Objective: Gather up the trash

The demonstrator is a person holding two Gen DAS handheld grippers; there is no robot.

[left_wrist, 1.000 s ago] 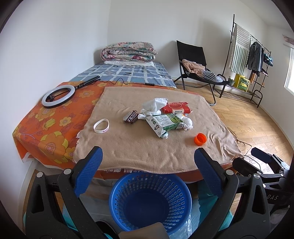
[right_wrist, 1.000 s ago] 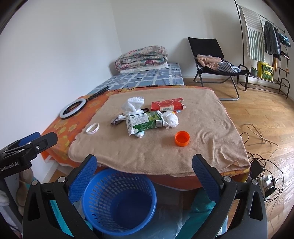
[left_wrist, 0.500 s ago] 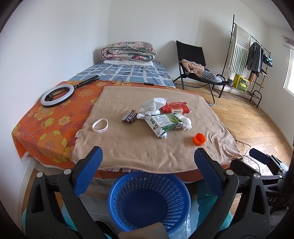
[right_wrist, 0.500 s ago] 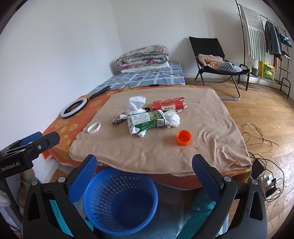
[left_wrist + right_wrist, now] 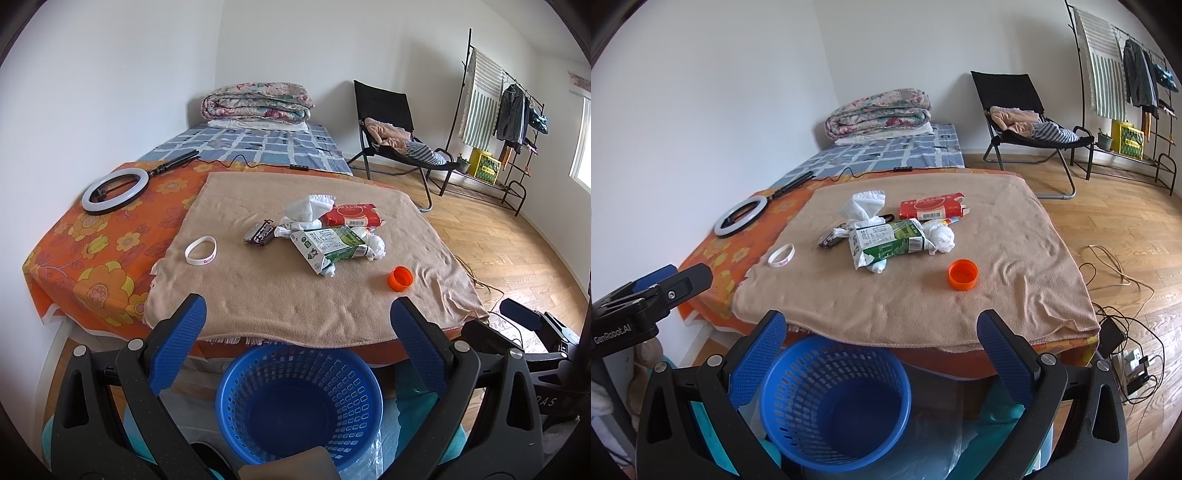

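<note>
Blue-padded tongs [image 5: 297, 325] [image 5: 881, 338] spread wide, above basket [image 5: 236, 387]

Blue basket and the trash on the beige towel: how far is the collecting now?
Nothing done: the blue plastic basket looks empty. In hand: nothing; left gripper and right gripper are open. Left: green milk carton, red box, white tissues, orange cap.

Both views seemingly slightly nearer the beige blanket [image 5: 280, 291].
</note>
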